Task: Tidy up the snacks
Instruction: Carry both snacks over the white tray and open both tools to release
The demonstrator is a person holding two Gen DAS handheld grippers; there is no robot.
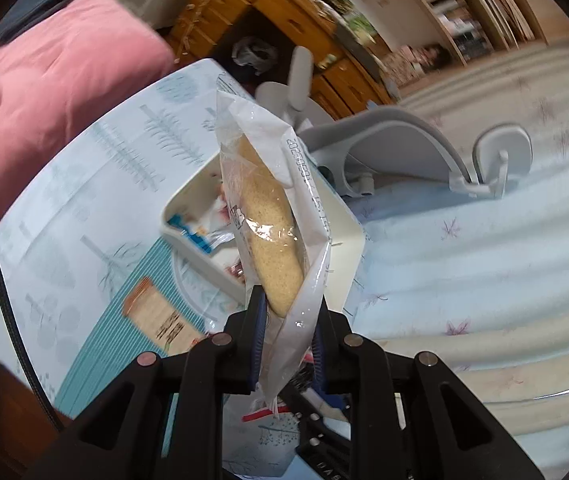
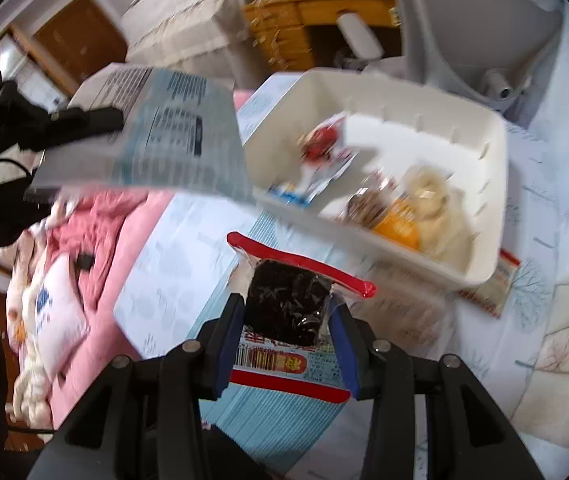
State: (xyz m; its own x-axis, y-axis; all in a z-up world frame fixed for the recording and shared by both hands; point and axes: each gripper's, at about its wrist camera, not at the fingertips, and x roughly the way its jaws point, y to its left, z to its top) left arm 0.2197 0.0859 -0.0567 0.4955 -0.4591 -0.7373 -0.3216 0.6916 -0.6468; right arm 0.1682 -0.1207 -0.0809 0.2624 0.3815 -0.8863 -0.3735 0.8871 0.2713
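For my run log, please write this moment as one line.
left tool: shut on bread packet | right tool: shut on dark snack packet | white bin: already holds snacks

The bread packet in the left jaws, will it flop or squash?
The bread packet probably stays fairly upright: it stands up from the jaws now. Its clear wrapper looks thin and crinkly, so likely slippery. The bread looks soft and may squash.

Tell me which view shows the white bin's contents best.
The right wrist view: the white bin lies open to it, several snack packets visible inside. In the left wrist view the bin is mostly hidden behind the held bread packet.
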